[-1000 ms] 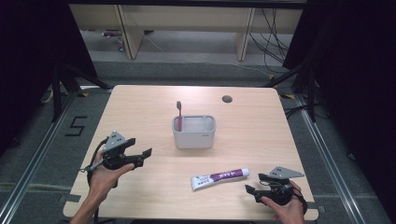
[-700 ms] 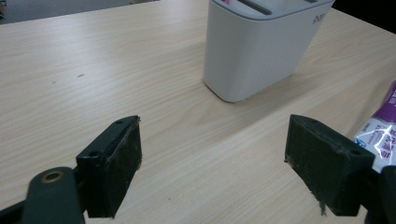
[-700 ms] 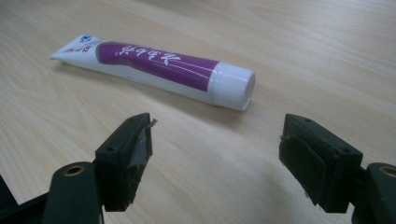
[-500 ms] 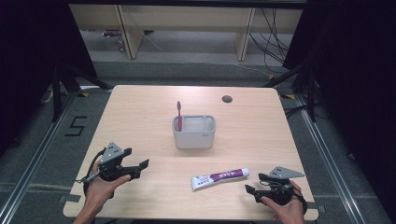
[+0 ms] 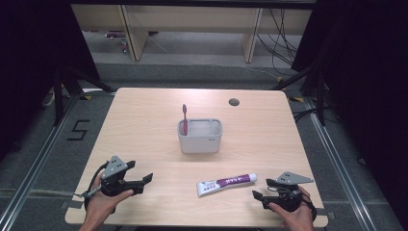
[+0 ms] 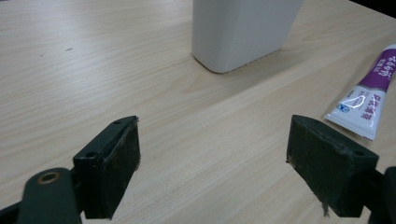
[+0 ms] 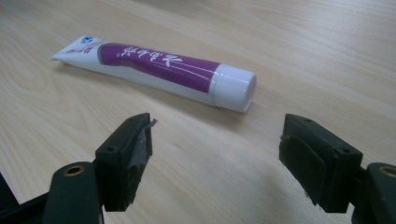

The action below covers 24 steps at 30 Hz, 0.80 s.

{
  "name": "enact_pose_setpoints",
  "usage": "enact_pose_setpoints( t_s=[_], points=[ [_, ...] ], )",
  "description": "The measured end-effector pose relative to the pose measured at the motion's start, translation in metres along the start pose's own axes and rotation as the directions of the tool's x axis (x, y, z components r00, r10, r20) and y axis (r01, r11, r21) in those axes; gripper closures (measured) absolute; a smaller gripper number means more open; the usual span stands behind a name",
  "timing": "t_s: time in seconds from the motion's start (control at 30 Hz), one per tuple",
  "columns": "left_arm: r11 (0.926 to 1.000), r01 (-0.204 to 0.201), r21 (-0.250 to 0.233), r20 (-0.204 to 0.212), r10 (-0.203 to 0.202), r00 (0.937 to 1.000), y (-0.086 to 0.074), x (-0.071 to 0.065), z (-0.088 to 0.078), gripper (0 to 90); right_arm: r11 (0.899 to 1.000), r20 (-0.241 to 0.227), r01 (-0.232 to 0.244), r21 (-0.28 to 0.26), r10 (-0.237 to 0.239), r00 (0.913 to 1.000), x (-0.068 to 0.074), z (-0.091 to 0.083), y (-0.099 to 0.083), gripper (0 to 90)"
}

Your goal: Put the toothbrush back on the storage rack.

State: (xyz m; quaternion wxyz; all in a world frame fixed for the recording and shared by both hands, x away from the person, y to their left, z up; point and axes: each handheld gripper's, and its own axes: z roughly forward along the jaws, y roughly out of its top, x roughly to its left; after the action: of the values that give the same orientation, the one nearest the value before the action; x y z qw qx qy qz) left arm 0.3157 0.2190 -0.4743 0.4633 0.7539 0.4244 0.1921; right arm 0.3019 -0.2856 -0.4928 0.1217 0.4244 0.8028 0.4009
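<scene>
A white and purple toothpaste tube (image 5: 226, 183) lies flat near the table's front, its cap toward the right. A grey holder (image 5: 200, 135) stands mid-table with a dark red toothbrush (image 5: 184, 118) upright in its left side. My left gripper (image 5: 144, 182) rests low at the front left, open and empty, pointing toward the holder (image 6: 240, 32) and the tube's crimped end (image 6: 366, 100). My right gripper (image 5: 262, 190) sits at the front right, open, with the tube's cap (image 7: 233, 87) just beyond its jaws, apart from them.
The wooden table (image 5: 144, 120) has a round cable hole (image 5: 234, 102) at the back right. Bare wood lies around the holder. The front edge is close under both hands. Dark floor and rails surround the table.
My left gripper has drawn back toward the front left corner and sunk lower. The right gripper, the tube and the holder have not moved.
</scene>
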Motion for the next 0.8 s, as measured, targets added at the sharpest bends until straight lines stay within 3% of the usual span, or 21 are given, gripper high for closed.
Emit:
enact_pose_setpoints(
  t_s=[0.23, 0.53, 0.67, 0.73, 0.77, 0.8],
  points=[
    [0.9982, -0.046, 0.038, 0.003, 0.046, 0.9989, -0.010, -0.007, -0.001, 16.8, 1.000, -0.001, 0.014, -0.001, -0.014, 0.9999, 0.001, -0.001, 0.001, 26.1],
    [0.9970, -0.061, 0.048, 0.023, 0.060, 0.9979, -0.017, -0.014, -0.006, 16.8, 1.000, 0.001, 0.014, -0.004, -0.014, 0.9999, 0.001, -0.001, 0.001, 26.1],
    [0.9958, -0.071, 0.058, 0.031, 0.069, 0.9971, -0.021, -0.020, -0.008, 16.9, 1.000, -0.001, -0.015, 0.006, 0.015, 0.9999, 0.002, -0.002, 0.001, 26.1],
    [0.9949, -0.078, 0.063, 0.044, 0.076, 0.9962, -0.023, -0.022, -0.008, 16.9, 1.000, 0.004, 0.013, -0.007, -0.013, 0.9999, 0.000, -0.002, 0.001, 26.1],
    [0.9940, -0.084, 0.070, 0.049, 0.081, 0.9955, -0.024, -0.024, -0.010, 16.9, 1.000, -0.010, -0.021, -0.012, 0.021, 0.9997, 0.002, -0.002, 0.001, 26.1],
    [0.9940, -0.084, 0.070, 0.049, 0.081, 0.9955, -0.024, -0.024, -0.010, 16.9, 1.000, -0.010, -0.020, -0.005, 0.020, 0.9998, 0.001, -0.003, 0.001, 26.1]
  ],
)
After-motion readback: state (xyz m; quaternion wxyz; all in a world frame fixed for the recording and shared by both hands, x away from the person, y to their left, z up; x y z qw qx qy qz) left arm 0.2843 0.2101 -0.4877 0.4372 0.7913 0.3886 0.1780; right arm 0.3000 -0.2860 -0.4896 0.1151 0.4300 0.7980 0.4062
